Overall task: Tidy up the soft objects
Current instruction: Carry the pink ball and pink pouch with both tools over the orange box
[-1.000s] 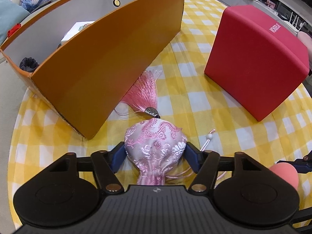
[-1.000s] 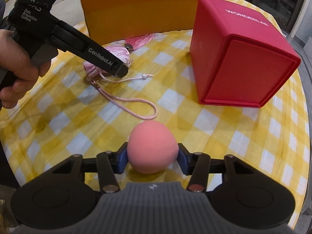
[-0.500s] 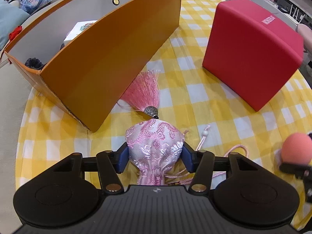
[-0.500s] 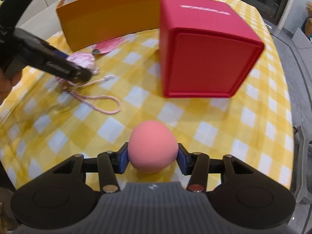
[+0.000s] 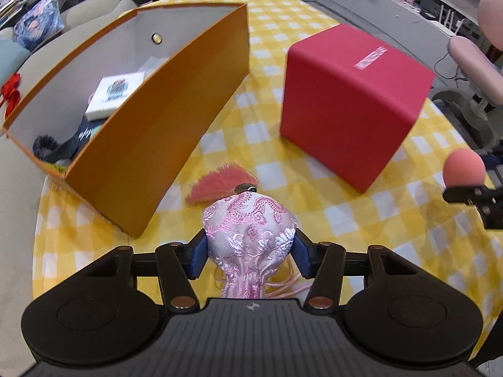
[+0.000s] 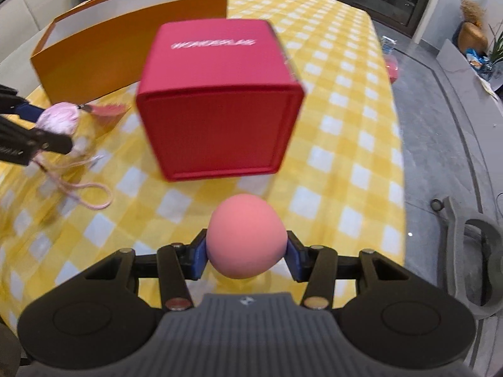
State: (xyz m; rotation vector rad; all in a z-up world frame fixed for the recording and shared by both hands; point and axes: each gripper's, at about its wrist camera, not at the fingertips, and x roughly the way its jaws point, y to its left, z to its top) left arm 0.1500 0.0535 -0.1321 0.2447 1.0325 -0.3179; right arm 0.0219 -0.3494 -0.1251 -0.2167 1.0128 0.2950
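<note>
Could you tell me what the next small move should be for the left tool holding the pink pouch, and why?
Probably carry the left tool up and toward the orange box, then over its near wall. Its pads press the pink brocade pouch, which looks lifted with its tassel trailing, and the box is open-topped and already holds other items.

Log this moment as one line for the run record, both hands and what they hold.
left tongs: shut on pink pouch | right tongs: shut on pink ball | orange box: open, partly filled | red box: on table
</note>
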